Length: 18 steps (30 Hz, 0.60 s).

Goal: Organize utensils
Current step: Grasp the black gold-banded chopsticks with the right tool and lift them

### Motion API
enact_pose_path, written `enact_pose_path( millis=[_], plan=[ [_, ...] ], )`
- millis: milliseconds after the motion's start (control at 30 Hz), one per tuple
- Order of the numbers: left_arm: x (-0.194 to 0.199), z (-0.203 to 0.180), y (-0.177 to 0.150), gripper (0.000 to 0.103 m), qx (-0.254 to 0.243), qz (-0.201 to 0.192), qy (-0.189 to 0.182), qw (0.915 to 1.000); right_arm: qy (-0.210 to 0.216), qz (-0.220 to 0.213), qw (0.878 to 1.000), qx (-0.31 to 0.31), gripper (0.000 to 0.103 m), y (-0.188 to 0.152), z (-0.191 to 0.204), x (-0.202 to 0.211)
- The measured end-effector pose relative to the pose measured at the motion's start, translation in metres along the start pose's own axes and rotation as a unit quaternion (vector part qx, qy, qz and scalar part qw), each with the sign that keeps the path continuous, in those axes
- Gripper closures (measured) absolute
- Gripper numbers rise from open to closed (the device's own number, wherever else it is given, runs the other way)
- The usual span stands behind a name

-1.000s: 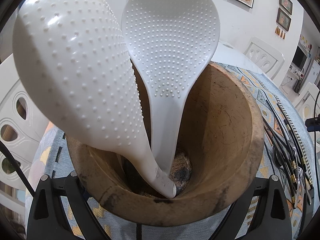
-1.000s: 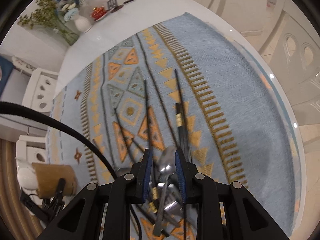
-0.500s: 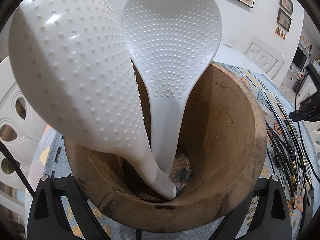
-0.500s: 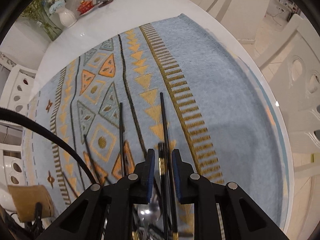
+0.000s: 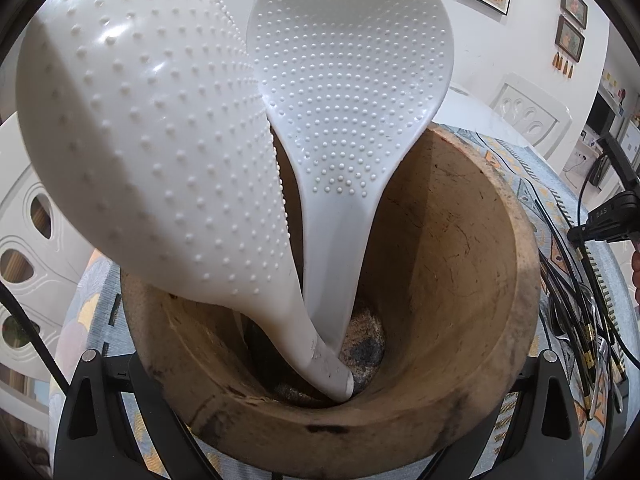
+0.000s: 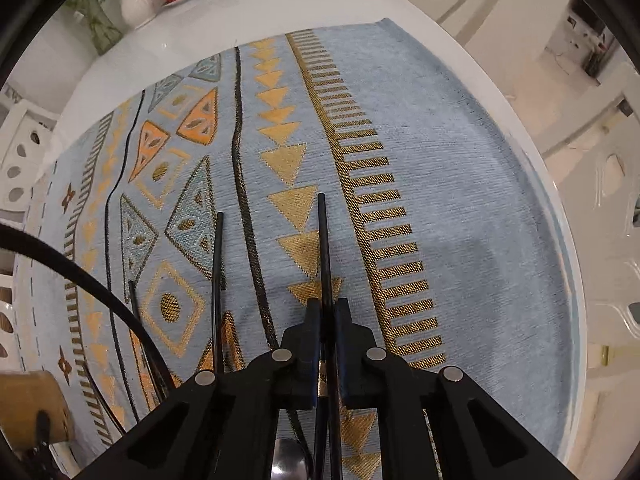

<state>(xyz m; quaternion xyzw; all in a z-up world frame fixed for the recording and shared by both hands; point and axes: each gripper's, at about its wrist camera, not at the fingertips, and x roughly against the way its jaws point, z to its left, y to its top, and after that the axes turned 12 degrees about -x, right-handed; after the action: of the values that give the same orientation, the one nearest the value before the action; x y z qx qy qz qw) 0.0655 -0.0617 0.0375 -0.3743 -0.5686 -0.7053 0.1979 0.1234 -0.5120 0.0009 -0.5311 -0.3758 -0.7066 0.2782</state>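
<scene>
Between the right tongs, closed on it, runs a black chopstick

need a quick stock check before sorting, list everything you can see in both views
rice paddles: two, white, dimpled, standing handle-down in the wooden holder
wooden holder: one, brown, between the left gripper's fingers
chopsticks: several, black, lying on the cloth; one between the right gripper's pads
metal spoon: one, silver, under the right gripper
tablecloth: one, light blue with gold and orange pattern, on a white table
vase: one, white, far table edge
chairs: white, around the table
left gripper: black, straddling the holder
right gripper: black, jaws just closed on a chopstick
</scene>
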Motion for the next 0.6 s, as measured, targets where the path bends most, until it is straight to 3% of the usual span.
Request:
enact_pose_path(
  millis=[200, 300, 600],
  plan=[
    [-0.001, 0.0, 0.0, 0.007, 0.0, 0.0, 0.001, 1.0, 0.077, -0.042, 0.996, -0.033, 0.097, -0.011, -0.023, 0.042],
    [-0.001, -0.001, 0.0, 0.007, 0.0, 0.0, 0.001, 1.0, 0.093, -0.063, 0.993, -0.032, 0.097, -0.022, -0.032, 0.065],
    [-0.002, 0.0, 0.002, 0.007, -0.001, 0.002, -0.002, 1.0, 0.134, -0.029, 0.987, -0.08, 0.097, -0.022, -0.037, 0.051]
  ],
)
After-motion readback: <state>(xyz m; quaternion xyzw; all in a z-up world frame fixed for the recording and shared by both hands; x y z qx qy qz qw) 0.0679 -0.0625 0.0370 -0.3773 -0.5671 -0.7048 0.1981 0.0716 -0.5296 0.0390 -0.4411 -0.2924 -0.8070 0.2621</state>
